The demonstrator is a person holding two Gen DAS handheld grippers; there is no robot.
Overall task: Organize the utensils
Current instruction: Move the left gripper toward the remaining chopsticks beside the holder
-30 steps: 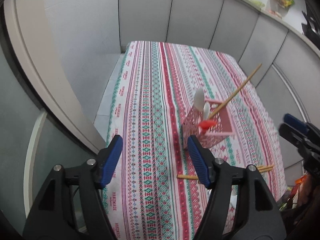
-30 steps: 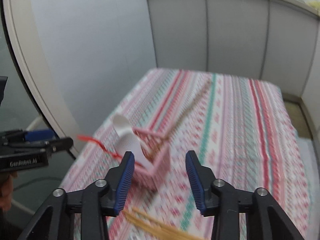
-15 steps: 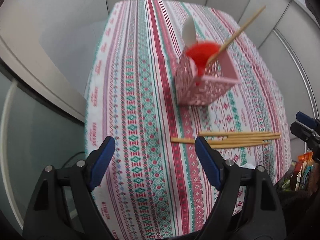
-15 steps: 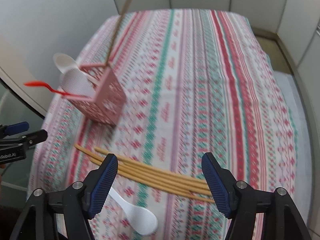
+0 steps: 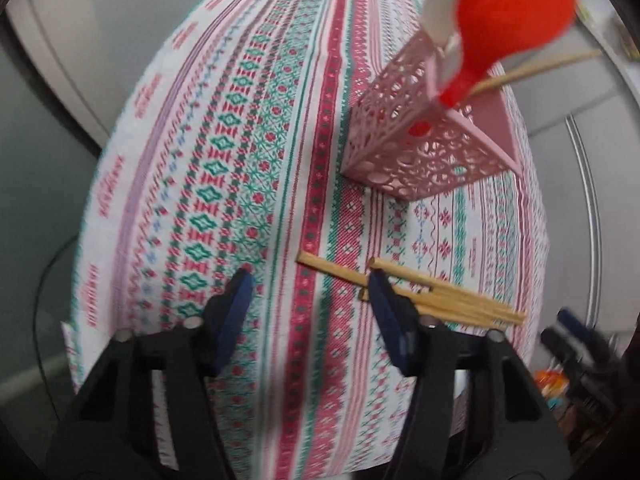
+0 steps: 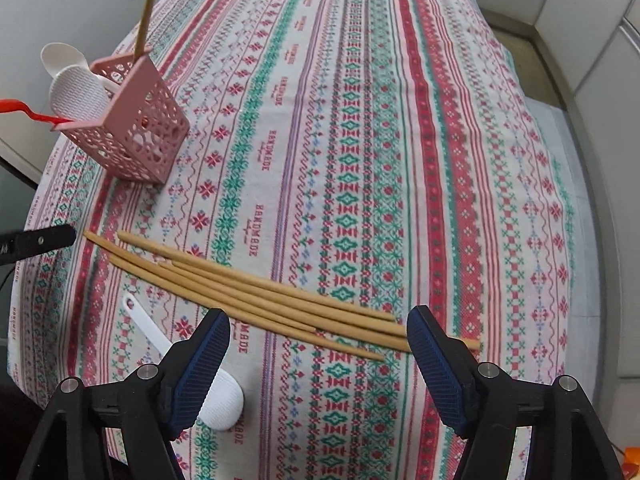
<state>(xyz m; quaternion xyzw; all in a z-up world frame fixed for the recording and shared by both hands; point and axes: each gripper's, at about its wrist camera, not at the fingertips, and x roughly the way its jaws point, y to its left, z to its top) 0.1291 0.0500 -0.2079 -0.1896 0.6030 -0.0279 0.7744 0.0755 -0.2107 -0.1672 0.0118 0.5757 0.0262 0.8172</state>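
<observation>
Patterned-cloth desk: chopsticks [image 6: 256, 292] lie flat near the front edge, long axis crosswise to right gripper [image 6: 318, 354], jaws wide, empty, nearer. Left gripper [image 5: 308, 312] wide too. Basket [image 6: 132, 120] back-left.

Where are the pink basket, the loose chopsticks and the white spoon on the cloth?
Basket [image 6: 140, 128]: right wrist view, its perforated side wall.
Chopsticks [image 6: 256, 294]: right wrist view, mid-bundle.
Spoon [image 6: 226, 404]: right wrist view, its bowl.

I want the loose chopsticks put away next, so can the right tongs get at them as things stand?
Probably yes. The right tongs are open and empty just above the chopsticks, which lie flat on the tablecloth with nothing over them; the white spoon lies beside.
</observation>
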